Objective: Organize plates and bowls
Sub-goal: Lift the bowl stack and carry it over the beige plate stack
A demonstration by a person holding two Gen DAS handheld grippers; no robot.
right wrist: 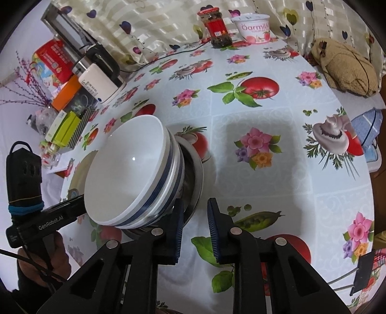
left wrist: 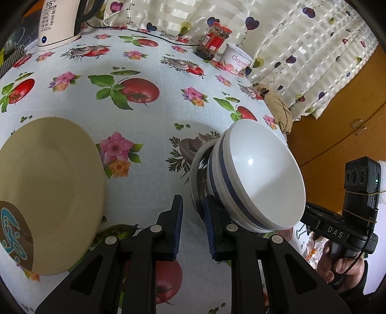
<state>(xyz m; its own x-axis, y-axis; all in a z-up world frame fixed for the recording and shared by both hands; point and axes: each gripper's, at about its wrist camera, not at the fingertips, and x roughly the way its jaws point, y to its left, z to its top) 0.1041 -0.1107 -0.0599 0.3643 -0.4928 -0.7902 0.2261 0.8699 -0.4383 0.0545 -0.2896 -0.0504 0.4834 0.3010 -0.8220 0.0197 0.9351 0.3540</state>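
Two or three nested white bowls with blue stripes (left wrist: 260, 174) (right wrist: 125, 169) stand upright in a shallow steel bowl (left wrist: 195, 178) (right wrist: 196, 174) on the flowered tablecloth. My left gripper (left wrist: 193, 203) is at the stack's left side. Its jaws are narrow, with the steel rim running between the pads and the right finger against the white bowls' base. My right gripper (right wrist: 196, 203) mirrors this on the stack's other side, with the rim by its left pad. A cream plate (left wrist: 53, 181) (right wrist: 77, 174) with a brown and blue mark lies flat to the left of the stack.
At the table's back stand a kettle (left wrist: 60, 21) (right wrist: 101, 82), a red-lidded jar (left wrist: 213, 41) (right wrist: 217, 29) and a yogurt tub (left wrist: 237, 60) (right wrist: 253, 26). A ball of brown twine (left wrist: 277, 106) (right wrist: 347, 70) lies by the curtain. Boxes (right wrist: 62, 60) crowd the far left corner.
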